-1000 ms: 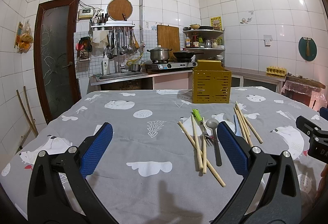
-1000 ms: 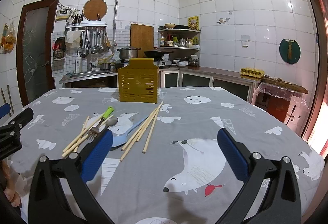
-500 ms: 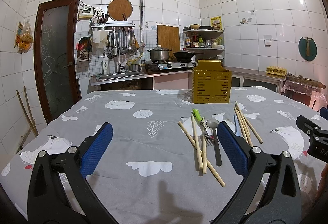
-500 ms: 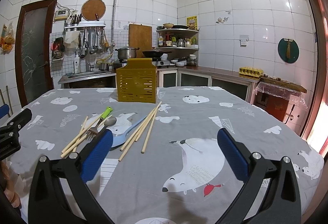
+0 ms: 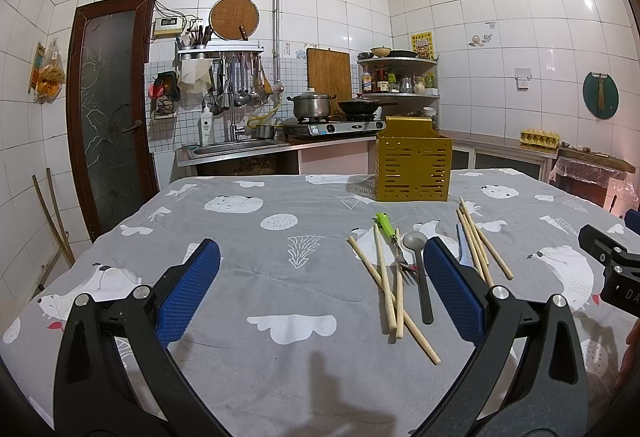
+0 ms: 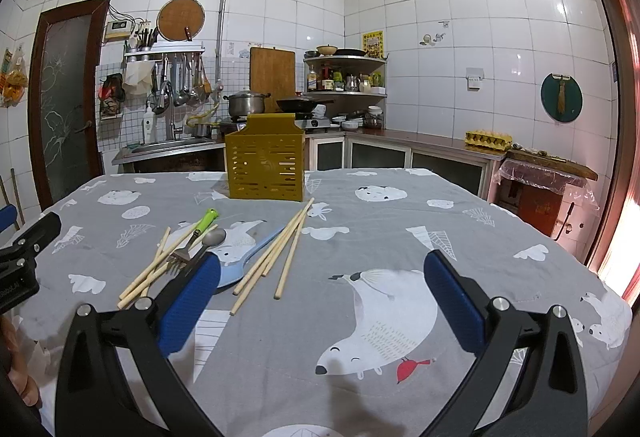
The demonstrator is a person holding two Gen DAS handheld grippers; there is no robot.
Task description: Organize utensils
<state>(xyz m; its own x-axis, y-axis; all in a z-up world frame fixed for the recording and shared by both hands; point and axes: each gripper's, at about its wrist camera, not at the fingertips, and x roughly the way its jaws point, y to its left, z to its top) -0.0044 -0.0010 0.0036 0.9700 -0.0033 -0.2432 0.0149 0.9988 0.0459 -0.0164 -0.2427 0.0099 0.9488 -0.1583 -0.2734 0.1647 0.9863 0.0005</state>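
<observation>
Currently, both sets of fingers are hovering over the cloth-covered surface, holding nothing.

Left gripper [image 5: 320, 289]: its blue-padded fingers [image 5: 190, 291] are standing spread wide apart, with bare cloth lying between them.

Right gripper [image 6: 320, 297]: its fingers [image 6: 450, 301] are likewise standing spread wide, framing a polar-bear print on the cloth.

Surface [image 5: 280, 277]: a grey cloth with white bear and cloud prints is covering it, stretching ahead of both pairs of fingers.

Utensil holder [image 5: 413, 169]: the yellow slotted box is standing upright well beyond the fingertips, at the far side of the surface.

Loose chopsticks [image 5: 390, 293]: several wooden sticks are lying crossed just inside the left gripper's right finger; in the right wrist view they are lying beyond the left finger.

Second chopstick bundle [image 6: 276, 257]: these sticks are lying fanned out ahead of the right gripper, between its fingers but nearer the left one, pointing toward the holder.

Fork [image 6: 194, 241]: with its green handle, it is lying among the loose chopsticks, tines toward the right gripper's left finger.

Metal spoon [image 5: 418, 269]: it is lying just beside the left gripper's right finger, bowl pointing away.

Blue spatula [image 6: 248, 257]: it is lying flat, its wide end partly hiding behind the right gripper's left finger.
</observation>
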